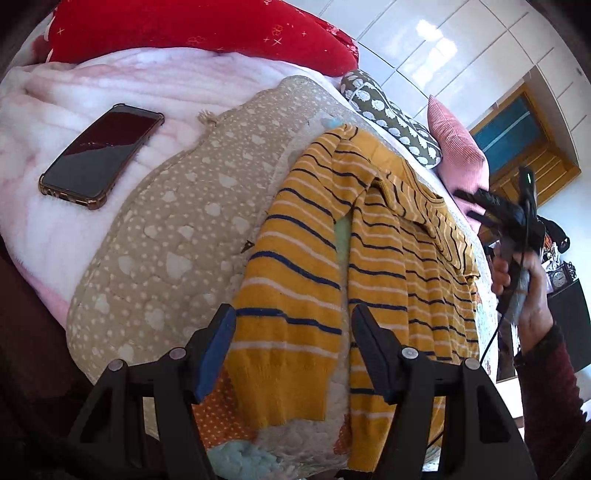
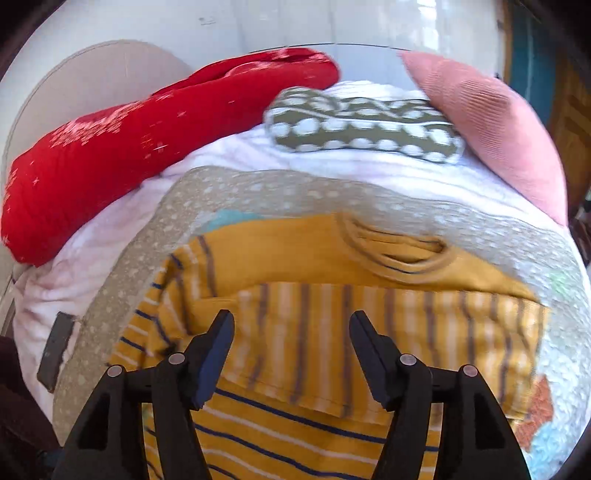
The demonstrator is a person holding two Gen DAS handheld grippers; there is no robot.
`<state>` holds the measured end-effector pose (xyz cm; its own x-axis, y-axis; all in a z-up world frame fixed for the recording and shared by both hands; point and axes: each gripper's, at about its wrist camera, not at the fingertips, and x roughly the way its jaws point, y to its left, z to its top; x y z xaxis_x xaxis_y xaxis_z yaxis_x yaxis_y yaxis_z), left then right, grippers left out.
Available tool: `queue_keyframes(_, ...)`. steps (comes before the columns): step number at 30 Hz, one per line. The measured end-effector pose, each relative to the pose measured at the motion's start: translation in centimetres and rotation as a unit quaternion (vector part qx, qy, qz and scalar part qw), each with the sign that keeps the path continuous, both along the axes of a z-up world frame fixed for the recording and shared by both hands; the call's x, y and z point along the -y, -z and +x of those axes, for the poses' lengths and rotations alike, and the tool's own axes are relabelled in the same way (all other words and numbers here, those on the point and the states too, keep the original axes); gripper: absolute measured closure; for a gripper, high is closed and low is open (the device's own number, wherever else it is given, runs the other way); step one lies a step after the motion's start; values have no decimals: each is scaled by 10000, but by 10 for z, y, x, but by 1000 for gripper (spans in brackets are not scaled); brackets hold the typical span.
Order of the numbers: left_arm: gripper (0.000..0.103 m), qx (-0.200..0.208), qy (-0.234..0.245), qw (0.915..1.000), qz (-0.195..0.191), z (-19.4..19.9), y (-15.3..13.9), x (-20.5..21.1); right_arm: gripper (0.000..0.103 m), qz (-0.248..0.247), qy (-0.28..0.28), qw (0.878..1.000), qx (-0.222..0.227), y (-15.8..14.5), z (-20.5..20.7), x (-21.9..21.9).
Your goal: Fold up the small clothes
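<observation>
Jaws of the left gripper (image 1: 291,350) stand wide apart in the left wrist view, with nothing between them; they hang above the cuff end of one sleeve of a yellow striped sweater (image 1: 369,266), and contact with the knit cannot be told. That sweater lies spread on a bed, over a beige quilt (image 1: 177,221) printed with pale spots. Its sleeve runs down toward the camera, the body lies beside it to the right, and the collar points away. A smartphone (image 1: 101,155) in a clear case rests screen up on a pink fleece blanket (image 1: 110,85), well apart from the sweater. Beyond are a red pillow (image 1: 192,33), an olive patterned cushion (image 1: 391,118) and a pink ribbed cushion (image 1: 458,151). At the right edge a hand holds the right gripper (image 1: 480,206) up in the air, clear of the bed.

From the right wrist view, blurred, the right gripper (image 2: 291,350) also has its jaws wide apart and empty, above the sweater (image 2: 332,332). One sleeve lies folded across the chest, below the collar. The red pillow (image 2: 147,140), olive cushion (image 2: 362,129) and pink cushion (image 2: 491,122) line the far side.
</observation>
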<state>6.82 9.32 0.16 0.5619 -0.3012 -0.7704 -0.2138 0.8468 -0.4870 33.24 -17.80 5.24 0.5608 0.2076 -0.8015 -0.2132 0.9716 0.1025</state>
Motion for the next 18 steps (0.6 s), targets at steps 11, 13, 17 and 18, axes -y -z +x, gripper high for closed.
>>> queue_keyframes(11, 39, -167, 413, 9989, 138, 7, -8, 54, 27, 779, 1984, 9739, -783, 61, -69, 219)
queue_keyframes(13, 39, -215, 482, 9984, 183, 8, -12, 66, 33, 678, 1786, 9779, -847, 75, -72, 209)
queue_keyframes(17, 39, -236, 518, 9979, 311, 3, -22, 81, 99, 729, 1773, 9794, -635, 76, -74, 204)
queue_keyframes(18, 39, -227, 506, 9978, 368, 2, -24, 83, 99, 802, 2049, 9733, -650, 76, -75, 214)
